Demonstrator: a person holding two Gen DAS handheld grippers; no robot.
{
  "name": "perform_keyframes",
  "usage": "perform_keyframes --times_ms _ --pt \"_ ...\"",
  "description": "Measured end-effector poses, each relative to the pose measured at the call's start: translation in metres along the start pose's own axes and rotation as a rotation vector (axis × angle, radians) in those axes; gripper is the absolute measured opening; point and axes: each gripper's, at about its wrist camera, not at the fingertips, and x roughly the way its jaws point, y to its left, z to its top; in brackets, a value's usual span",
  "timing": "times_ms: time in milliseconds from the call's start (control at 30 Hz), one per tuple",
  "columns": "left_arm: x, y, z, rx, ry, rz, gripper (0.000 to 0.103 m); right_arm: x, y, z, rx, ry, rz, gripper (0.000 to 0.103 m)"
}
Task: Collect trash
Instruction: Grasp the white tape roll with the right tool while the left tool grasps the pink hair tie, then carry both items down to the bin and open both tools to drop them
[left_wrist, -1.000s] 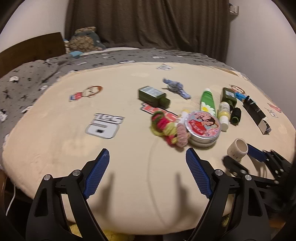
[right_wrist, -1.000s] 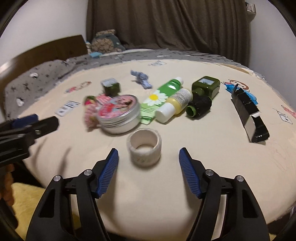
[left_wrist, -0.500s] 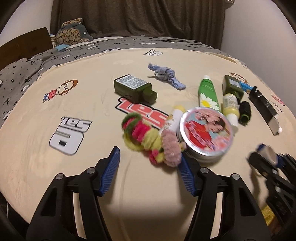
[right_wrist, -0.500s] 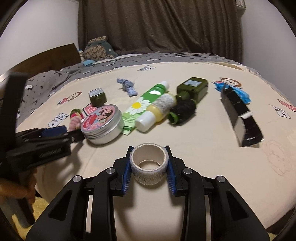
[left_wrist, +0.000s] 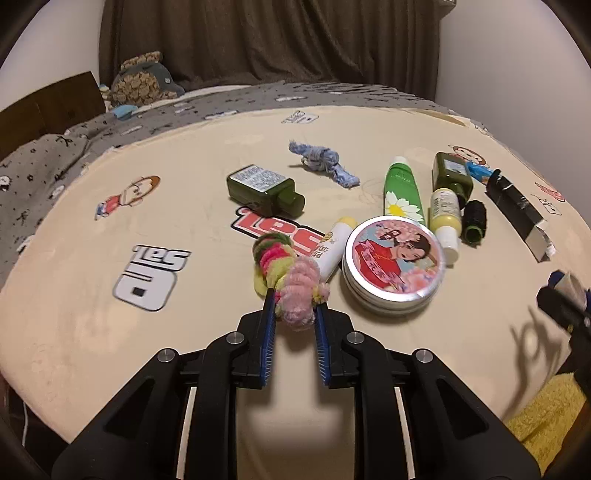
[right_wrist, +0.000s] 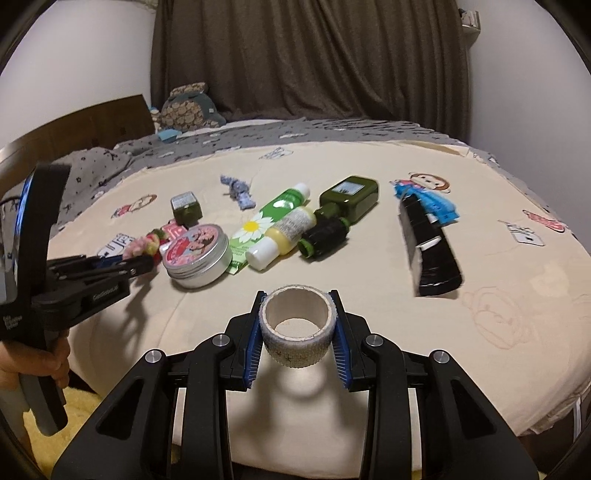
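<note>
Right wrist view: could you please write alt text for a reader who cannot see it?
The right hand-held gripper holds a tape roll above a cream bedspread. Behind it lie a round tin, bottles and a black box; at left, the left hand-held gripper grips a fuzzy scrunchie.

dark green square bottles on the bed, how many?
2. One dark green bottle lies alone at the left of the pile, cap pointing right. The other green bottle lies at the far right, behind the yellow bottle. None seem hidden.

A fuzzy pink-and-yellow scrunchie bundle (left_wrist: 291, 280) lies beside the tin; a near-empty tape roll (right_wrist: 297, 325) hangs lifted.
</note>
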Motion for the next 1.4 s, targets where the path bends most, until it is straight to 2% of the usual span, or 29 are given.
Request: perform_keyframes --times_ms 167,333,467,633,900,1033,1167,1400 --pt "-0.031 -0.001 -0.005 0.008 -0.055 0.012 0.018 -0.023 -0.014 0.002 0.025 -0.031 -0.002 0.034" --pt "-0.081 -0.017 -0.007 0.056 -0.150 0.003 0.018 -0.049 -0.027 0.002 0.027 -0.065 -0.005 0.034" --pt "-0.114 -0.032 -0.010 0.087 -0.209 -0.043 0.018 -0.073 -0.035 0.002 0.048 -0.088 0.030 0.034" --pt "-0.130 -0.049 -0.025 0.118 -0.204 -0.119 0.018 -0.101 -0.031 -0.003 0.021 -0.119 0.044 0.034" --pt "-0.137 -0.070 -0.065 0.173 -0.120 -0.253 0.018 -0.118 -0.020 -0.031 -0.028 -0.073 0.066 0.034" --pt "-0.130 -0.075 -0.090 0.185 -0.055 -0.286 0.018 -0.104 -0.017 -0.052 -0.026 0.011 0.084 0.034" --pt "-0.108 -0.076 -0.122 0.171 0.055 -0.328 0.018 -0.078 -0.015 -0.085 -0.008 0.144 0.108 0.034" --pt "-0.058 -0.071 -0.167 0.138 0.240 -0.349 0.018 -0.038 -0.002 -0.126 0.014 0.327 0.157 0.034"
